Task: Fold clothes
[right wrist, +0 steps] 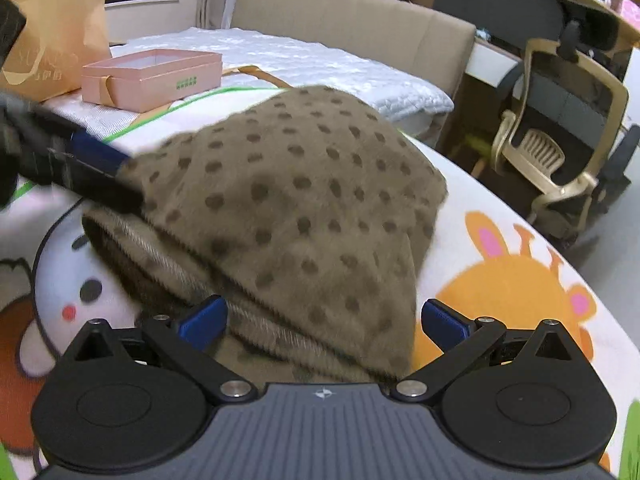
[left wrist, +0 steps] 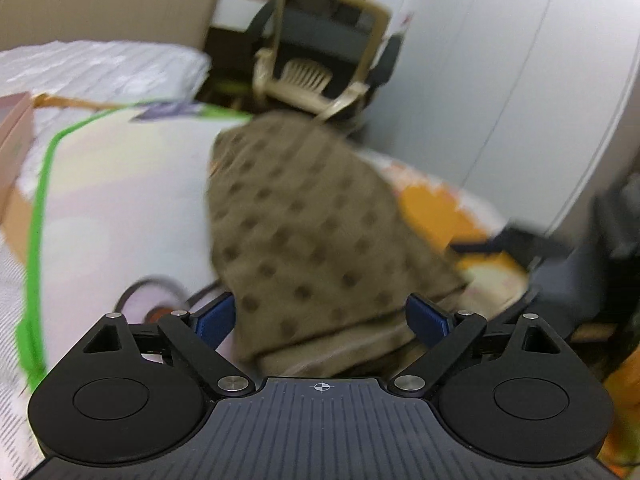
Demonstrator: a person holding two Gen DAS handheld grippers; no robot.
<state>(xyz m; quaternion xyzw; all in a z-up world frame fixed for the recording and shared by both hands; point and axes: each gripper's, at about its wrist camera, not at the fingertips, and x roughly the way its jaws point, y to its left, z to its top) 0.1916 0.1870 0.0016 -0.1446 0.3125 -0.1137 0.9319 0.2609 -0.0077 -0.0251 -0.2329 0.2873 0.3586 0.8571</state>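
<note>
- Brown dotted garment (right wrist: 296, 208) lies heaped on the cartoon-print blanket (right wrist: 520, 280), partly folded over itself; a ribbed inner edge shows at its near-left side in the right wrist view.
- Left gripper (left wrist: 320, 320): jaws spread wide, blue pads on either side of the garment's near edge, not pressing it. The cloth sits between the pads and runs away from them across the blanket. This view is blurred.
- Right gripper (right wrist: 324, 322): jaws also wide apart, the garment's near fold between the blue pads; no pad seen clamping the cloth.
- In the right wrist view, the other gripper enters from the left of the garment, its dark finger with a blue pad touching or lying just over the garment's left edge; which of the two, blur prevents telling.
- Pink open box (right wrist: 152, 76) stands beyond the garment, toward the far left, on the white quilted mattress cover (right wrist: 320, 60).
- Tan paper bag (right wrist: 52, 28) is left of the box, well apart from the garment.
- Beige headboard (right wrist: 352, 20) rises behind the garment, past the mattress cover.
- Office chair with a beige frame (right wrist: 560, 136) stands off the bed, to the right of the garment.
- Green border stripe of the blanket (left wrist: 38, 216) runs left of the garment in the left wrist view.
</note>
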